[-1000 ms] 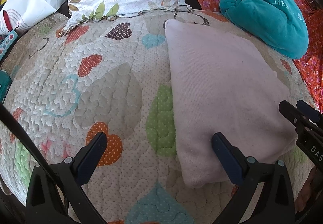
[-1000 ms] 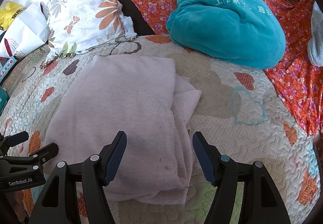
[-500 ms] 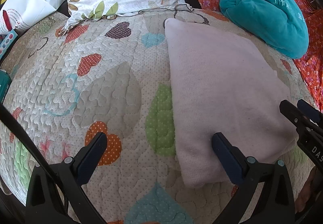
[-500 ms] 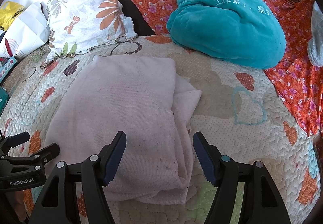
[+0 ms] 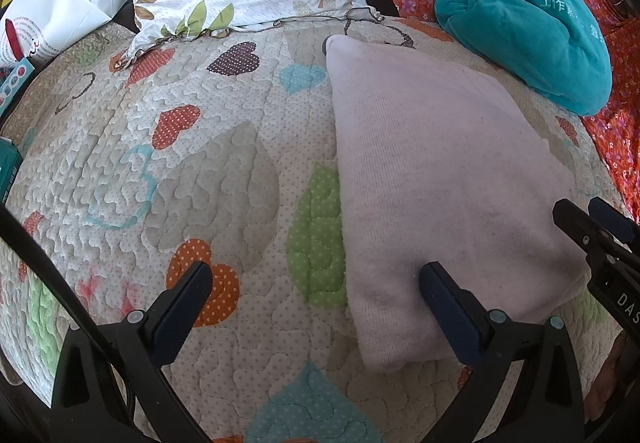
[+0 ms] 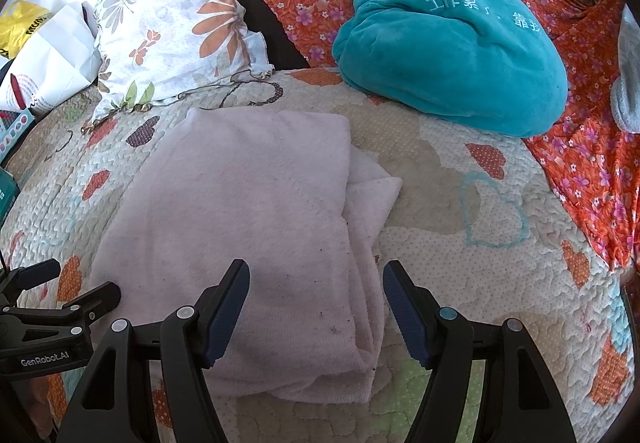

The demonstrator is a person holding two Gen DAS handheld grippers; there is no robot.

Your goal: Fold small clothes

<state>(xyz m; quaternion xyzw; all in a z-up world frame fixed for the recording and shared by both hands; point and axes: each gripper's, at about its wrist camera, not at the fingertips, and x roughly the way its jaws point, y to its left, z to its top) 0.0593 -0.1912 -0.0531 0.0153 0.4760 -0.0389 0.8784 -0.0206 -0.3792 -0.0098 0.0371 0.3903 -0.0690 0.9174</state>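
Grippers, left (image 5: pixel 316 293) and right (image 6: pixel 316 293), hover agape (empty) over folded pink garment (image 6: pixel 240 211).

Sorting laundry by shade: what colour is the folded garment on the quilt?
Pale pink garment, plain; clearest in the right wrist view.

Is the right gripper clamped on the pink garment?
No. The right gripper is open, both fingers apart above the folded pink garment with no cloth pinched between them.
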